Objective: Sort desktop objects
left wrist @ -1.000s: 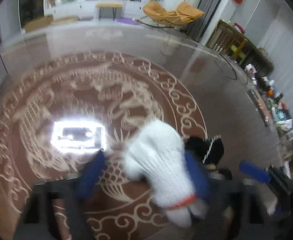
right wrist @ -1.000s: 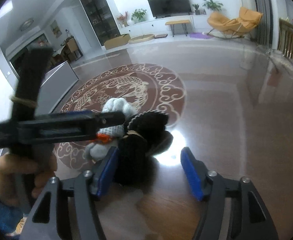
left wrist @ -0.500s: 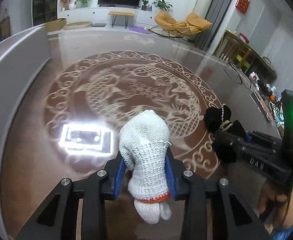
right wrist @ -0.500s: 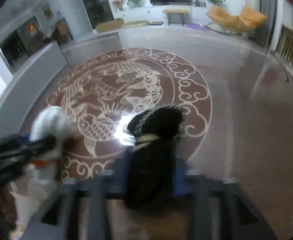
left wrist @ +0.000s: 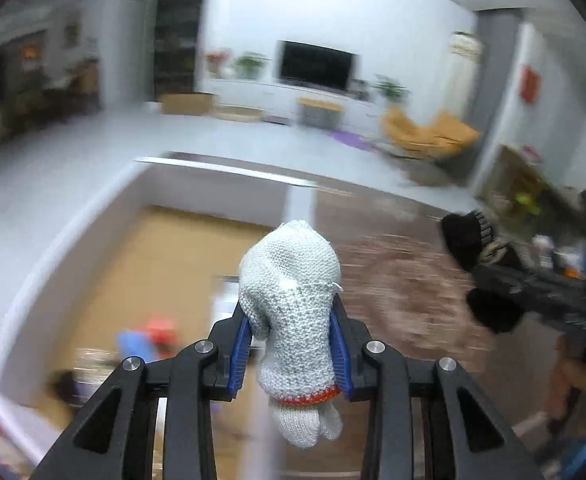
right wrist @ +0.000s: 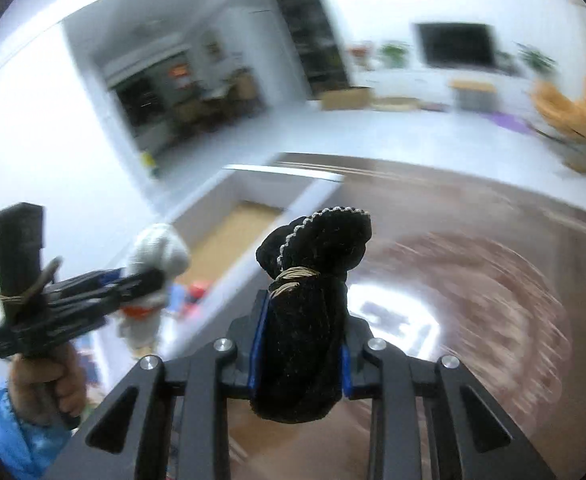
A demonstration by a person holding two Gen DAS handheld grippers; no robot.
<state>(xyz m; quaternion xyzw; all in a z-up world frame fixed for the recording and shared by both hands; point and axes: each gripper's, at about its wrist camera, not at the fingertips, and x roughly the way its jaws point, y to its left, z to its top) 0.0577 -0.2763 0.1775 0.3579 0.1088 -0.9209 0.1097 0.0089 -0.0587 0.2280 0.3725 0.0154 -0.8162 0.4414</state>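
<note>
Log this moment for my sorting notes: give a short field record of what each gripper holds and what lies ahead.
left gripper: shut on white glove
right gripper: shut on black glove
white glove: knit, rolled, orange band near cuff
black glove: rolled, tied with a tan band
ahead: open box with white walls, blurred items inside
picture: blurred

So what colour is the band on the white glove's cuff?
Orange-red band on the white glove; clearest in left wrist view.

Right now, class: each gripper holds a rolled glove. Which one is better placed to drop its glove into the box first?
Left, probably. Its white glove hangs nearest the box opening, while the right gripper's black glove sits over the table.
</note>
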